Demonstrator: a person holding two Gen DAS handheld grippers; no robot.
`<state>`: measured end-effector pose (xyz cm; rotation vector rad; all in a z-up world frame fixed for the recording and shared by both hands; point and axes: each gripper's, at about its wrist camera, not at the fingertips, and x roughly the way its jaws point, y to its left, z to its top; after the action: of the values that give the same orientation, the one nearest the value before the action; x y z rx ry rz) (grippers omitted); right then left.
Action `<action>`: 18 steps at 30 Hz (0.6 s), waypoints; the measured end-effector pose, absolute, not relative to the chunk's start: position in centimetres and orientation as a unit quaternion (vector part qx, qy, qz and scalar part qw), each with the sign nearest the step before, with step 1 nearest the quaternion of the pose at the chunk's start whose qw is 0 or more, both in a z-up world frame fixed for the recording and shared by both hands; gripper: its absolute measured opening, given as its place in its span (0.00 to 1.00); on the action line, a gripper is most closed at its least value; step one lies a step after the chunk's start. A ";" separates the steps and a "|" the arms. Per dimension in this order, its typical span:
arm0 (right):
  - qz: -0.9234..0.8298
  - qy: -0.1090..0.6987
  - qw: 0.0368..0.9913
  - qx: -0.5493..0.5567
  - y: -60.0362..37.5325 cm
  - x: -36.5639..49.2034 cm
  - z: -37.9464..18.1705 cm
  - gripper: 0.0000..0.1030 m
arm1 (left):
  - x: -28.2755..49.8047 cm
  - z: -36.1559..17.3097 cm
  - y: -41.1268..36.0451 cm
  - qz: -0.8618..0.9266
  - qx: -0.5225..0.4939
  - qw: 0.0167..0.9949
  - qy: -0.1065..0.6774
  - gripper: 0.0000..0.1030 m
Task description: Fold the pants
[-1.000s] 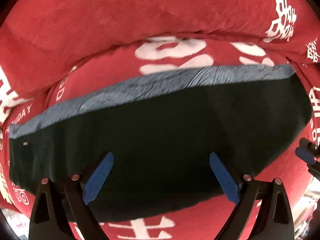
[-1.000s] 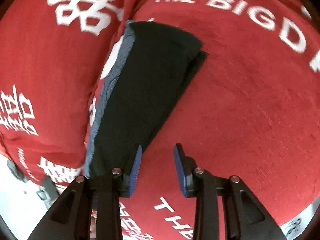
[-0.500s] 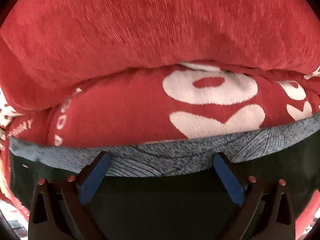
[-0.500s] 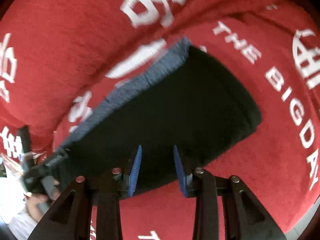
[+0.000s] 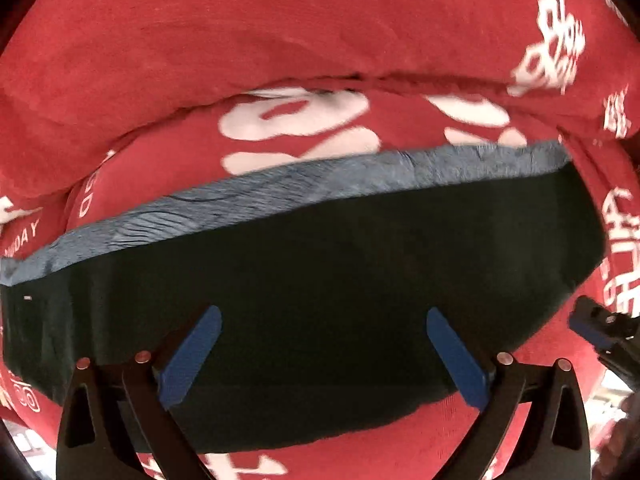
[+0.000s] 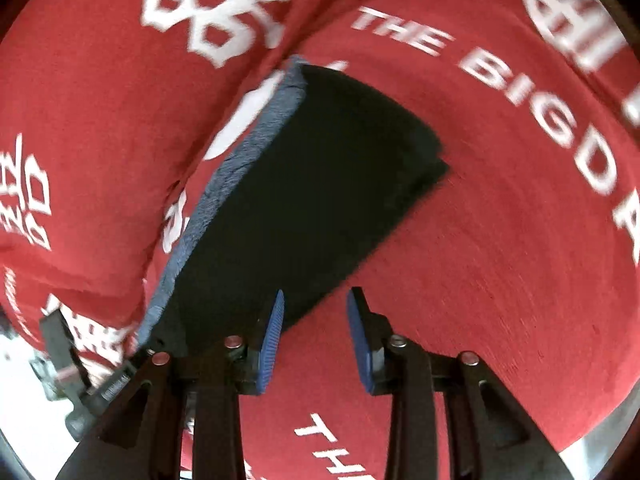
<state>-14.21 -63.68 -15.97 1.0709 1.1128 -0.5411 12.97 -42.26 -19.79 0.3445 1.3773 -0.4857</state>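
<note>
Folded pants under two empty grippers

The dark, folded cloth pants (image 5: 320, 280) with a grey-blue waistband lie on the red printed blanket (image 5: 280, 40) — left gripper (image 5: 324, 352) spread wide above them, right gripper (image 6: 316, 332) part-open over their near right edge, gripping nothing.

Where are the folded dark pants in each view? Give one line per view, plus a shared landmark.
Left wrist: the pants span the middle, left to right.
Right wrist: the pants run diagonally through the centre-left.
Shared landmark: their blue-grey edge strip, against the red cover.
</note>
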 end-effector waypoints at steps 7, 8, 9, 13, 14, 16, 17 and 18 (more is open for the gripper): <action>-0.247 0.431 0.677 0.542 -66.6 -17.5 -16.8 0.35 | 11.9 -22.1 -42.2 -0.217 0.141 0.734 0.628 1.00; -0.245 0.424 0.678 0.548 -66.9 -17.6 -16.9 0.35 | 12.0 -22.1 -42.2 -0.217 0.140 0.732 0.631 1.00; -0.241 0.418 0.679 0.553 -67.2 -17.7 -17.1 0.35 | 12.2 -22.2 -42.3 -0.217 0.140 0.729 0.634 1.00; -0.225 0.398 0.680 0.573 -68.0 -17.8 -18.1 0.35 | 12.5 -22.1 -42.6 -0.215 0.145 0.728 0.635 1.00; -0.223 0.395 0.681 0.575 -68.1 -17.7 -18.2 0.35 | 12.5 -22.2 -42.7 -0.215 0.145 0.729 0.633 1.00; -0.221 0.392 0.682 0.577 -68.1 -17.5 -18.4 0.36 | 12.2 -22.1 -42.8 -0.213 0.145 0.731 0.632 1.00; -0.220 0.391 0.682 0.578 -68.1 -17.5 -18.5 0.36 | 11.8 -22.1 -43.1 -0.212 0.145 0.731 0.633 1.00; -0.219 0.391 0.682 0.579 -68.1 -17.4 -18.7 0.36 | 11.6 -22.1 -43.1 -0.211 0.145 0.730 0.633 1.00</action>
<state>-17.42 -68.08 -18.68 1.2982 0.8767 -0.4902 11.61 -43.13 -22.10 0.3198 1.3942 -0.4646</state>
